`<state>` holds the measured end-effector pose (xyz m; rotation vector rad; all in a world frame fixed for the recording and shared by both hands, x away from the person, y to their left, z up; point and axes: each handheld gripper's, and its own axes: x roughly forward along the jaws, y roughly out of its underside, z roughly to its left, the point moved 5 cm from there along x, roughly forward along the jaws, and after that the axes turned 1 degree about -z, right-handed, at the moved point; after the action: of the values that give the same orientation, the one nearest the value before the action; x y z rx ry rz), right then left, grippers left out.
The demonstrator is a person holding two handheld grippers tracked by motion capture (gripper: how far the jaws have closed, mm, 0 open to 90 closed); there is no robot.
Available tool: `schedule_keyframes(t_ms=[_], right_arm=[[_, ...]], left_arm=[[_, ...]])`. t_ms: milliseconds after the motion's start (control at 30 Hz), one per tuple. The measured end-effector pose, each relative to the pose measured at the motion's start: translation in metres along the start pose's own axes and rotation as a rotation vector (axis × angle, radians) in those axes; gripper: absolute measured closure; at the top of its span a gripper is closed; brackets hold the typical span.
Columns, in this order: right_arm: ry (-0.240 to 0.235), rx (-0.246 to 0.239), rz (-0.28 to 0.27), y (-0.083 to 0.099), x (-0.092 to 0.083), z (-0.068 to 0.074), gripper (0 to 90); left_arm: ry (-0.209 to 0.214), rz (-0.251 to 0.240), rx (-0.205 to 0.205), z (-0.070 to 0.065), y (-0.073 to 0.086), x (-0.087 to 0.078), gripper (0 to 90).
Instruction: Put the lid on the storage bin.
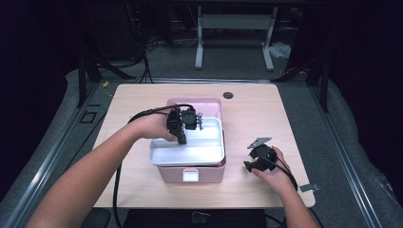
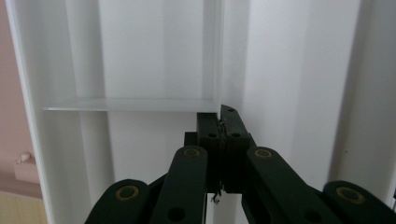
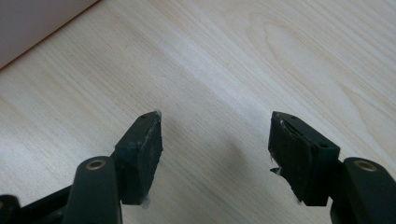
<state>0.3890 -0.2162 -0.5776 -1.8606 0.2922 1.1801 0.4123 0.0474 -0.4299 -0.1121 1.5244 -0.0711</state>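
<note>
Two grippers are in use: the left gripper (image 1: 182, 129) has its jaws closed on the divider (image 2: 212, 56) of the white tray (image 1: 190, 154), which sits in the pink box (image 1: 209, 175). Over the desk (image 1: 247, 118), the right gripper (image 1: 252, 159) has open, empty jaws.

In the high view the pale wooden table (image 1: 256, 114) is evenly lit from above, while the room around it sinks into near black at both side edges. The picture is soft and slightly grainy. The white plastic tray (image 1: 209, 152) reads bright, close to washed out, with weak shadows inside. In the left gripper view the same white plastic glares, and the near black jaws are blurred. In the right gripper view soft shadows fall on the wood grain beneath the jaws.
</note>
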Motion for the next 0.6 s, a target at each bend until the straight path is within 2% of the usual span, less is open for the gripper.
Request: schedule_keyframes(t_ms=[167, 267, 433, 600], right_arm=[[0.013, 0.001, 0.000, 0.003, -0.002, -0.001, 34.5], [0.003, 0.009, -0.002, 0.003, -0.002, -0.001, 34.5], [0.009, 0.003, -0.002, 0.003, -0.002, -0.001, 34.5], [-0.001, 0.000, 0.002, 0.002, 0.000, 0.000, 34.5]], left_arm=[[0.011, 0.006, 0.025, -0.003, -0.006, 0.004, 89.1], [0.007, 0.005, 0.030, -0.003, -0.008, 0.007, 89.1], [0.017, 0.007, 0.025, -0.002, -0.008, 0.014, 89.1], [0.014, -0.016, 0.010, 0.000, -0.008, 0.015, 88.8]])
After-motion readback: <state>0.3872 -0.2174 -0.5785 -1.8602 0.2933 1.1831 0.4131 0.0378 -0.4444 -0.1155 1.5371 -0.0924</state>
